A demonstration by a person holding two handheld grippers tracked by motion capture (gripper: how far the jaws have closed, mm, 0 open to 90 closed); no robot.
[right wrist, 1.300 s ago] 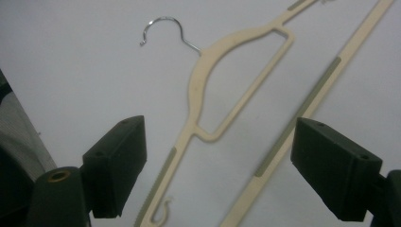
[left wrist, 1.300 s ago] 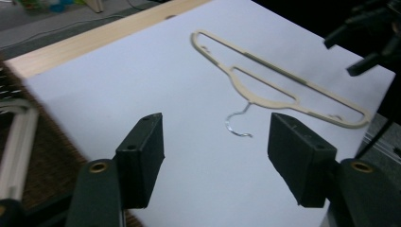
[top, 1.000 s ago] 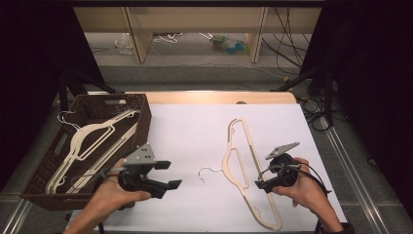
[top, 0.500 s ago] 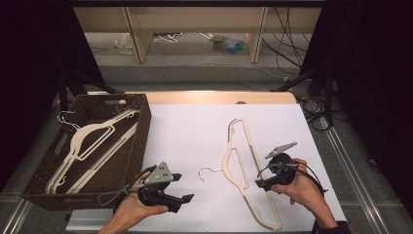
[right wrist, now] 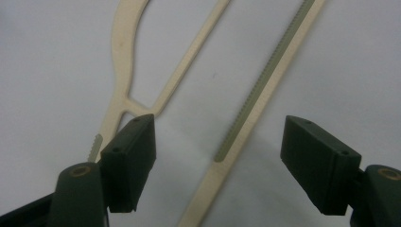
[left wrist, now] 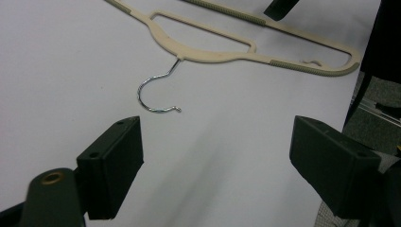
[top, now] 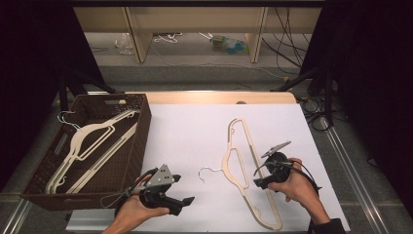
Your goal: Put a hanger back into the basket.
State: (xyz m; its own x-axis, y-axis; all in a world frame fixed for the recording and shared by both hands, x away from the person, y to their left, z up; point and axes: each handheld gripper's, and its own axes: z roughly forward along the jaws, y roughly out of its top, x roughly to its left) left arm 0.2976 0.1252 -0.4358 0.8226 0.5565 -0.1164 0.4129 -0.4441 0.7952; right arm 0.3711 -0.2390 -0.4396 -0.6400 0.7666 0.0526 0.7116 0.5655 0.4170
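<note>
The right gripper (top: 259,180) hangs low over the cream plastic hanger (top: 237,165) at the right of the white counter (top: 190,131). Its jaws stand spread, having just been closing a little, and its pads press on nothing. In the right gripper view the right gripper (right wrist: 217,161) straddles the hanger's straight bar (right wrist: 257,99), which runs up between the two black jaws with its ribbed grey-green grip strip showing, and one jaw stands just beside the curved shoulder of the hanger (right wrist: 124,66). Whether the jaws touch the hanger cannot be told. The person's right hand (top: 299,187) holds this gripper from the lower right.

The left gripper (top: 187,200) sits near the front edge of the counter, held in the person's left hand (top: 134,214). Its jaws have just been opening and now stand wide apart with nothing between them. In the left gripper view the left gripper (left wrist: 215,163) points across bare white counter toward the hanger's metal hook (left wrist: 156,97), which lies flat a little beyond the jaws and apart from them, and the cream body of the hanger (left wrist: 213,52) lies farther off.

At the left edge of the counter stands a dark brown woven basket (top: 136,146) holding two more cream hangers (top: 90,146) lying aslant.
</note>
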